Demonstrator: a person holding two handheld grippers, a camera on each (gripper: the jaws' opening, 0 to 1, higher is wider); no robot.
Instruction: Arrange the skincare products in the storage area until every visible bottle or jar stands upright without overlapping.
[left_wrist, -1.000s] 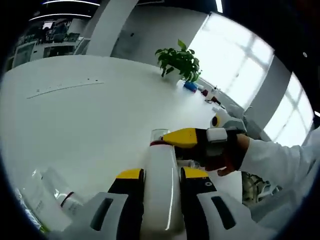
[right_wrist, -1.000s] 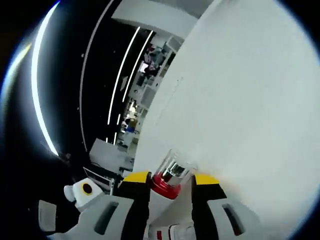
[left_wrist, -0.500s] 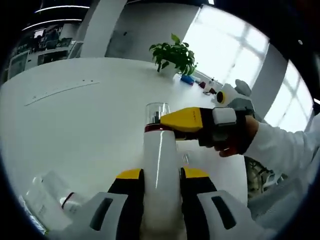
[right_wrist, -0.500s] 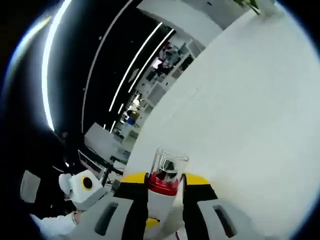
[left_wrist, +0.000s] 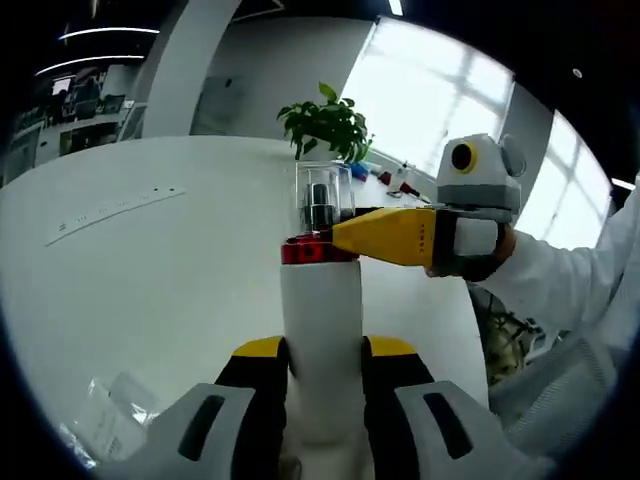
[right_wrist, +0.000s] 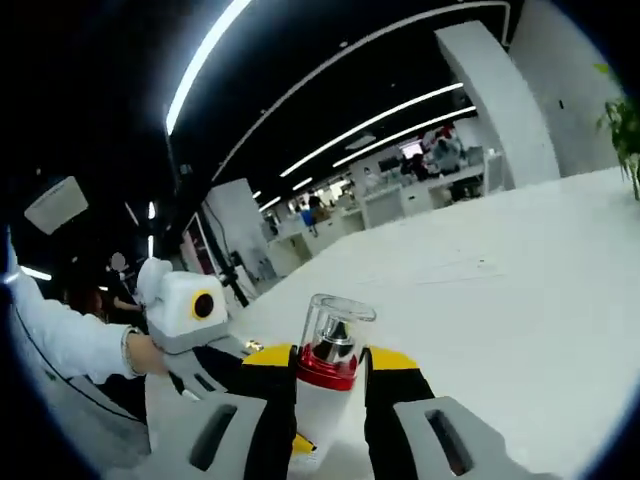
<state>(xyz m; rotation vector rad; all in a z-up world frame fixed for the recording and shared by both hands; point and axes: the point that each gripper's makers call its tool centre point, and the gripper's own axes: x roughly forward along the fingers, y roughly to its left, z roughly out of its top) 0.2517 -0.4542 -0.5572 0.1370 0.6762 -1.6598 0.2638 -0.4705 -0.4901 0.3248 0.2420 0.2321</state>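
Broad white table (left_wrist: 150, 270), potted plant (left_wrist: 325, 122) by bright windows (left_wrist: 440, 100), ceiling light strips (right_wrist: 390, 115) over distant desks (right_wrist: 420, 195)

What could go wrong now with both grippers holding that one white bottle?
If the left gripper on the bottle body and the right gripper by its red collar pull differently, the clear cap might pop off. Released tilted, the bottle could topple on the white table.

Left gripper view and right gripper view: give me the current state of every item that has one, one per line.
White bottle with red collar and clear cap: upright, cap on, gripped by both grippers.
Left hand-held gripper: shut on the bottle's body.
Right hand-held gripper: shut at the bottle's red collar.
Clear plastic packets: lying flat on the white table.
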